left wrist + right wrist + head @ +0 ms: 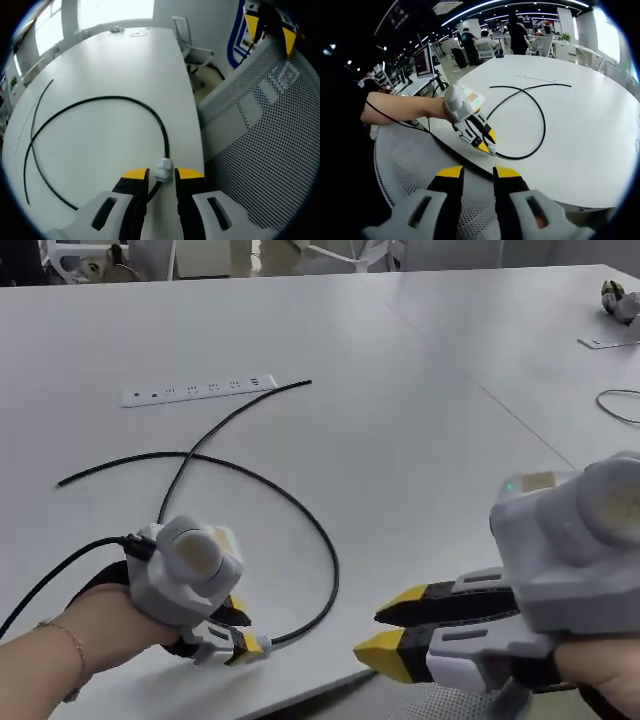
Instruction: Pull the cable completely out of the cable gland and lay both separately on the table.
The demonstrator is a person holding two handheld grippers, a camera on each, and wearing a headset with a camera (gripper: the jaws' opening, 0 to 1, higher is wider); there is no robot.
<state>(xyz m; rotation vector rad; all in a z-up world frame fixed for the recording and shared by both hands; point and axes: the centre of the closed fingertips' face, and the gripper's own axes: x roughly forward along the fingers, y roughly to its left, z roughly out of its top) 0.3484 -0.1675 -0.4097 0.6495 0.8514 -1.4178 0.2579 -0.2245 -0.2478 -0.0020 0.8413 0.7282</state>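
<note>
At lower centre the left gripper (161, 174) pinches the white gland (163, 169) on a light, limp cable (100, 99) looped on the table (400, 390); the right gripper (370, 635), jaws slightly parted and empty, should likely grip beside it.

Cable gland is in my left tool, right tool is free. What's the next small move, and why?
Probably bring the right tool over and clamp the cable just past the cable gland. The left tool grips the gland, cable through it; the right tool is open and empty, off the table edge.
</note>
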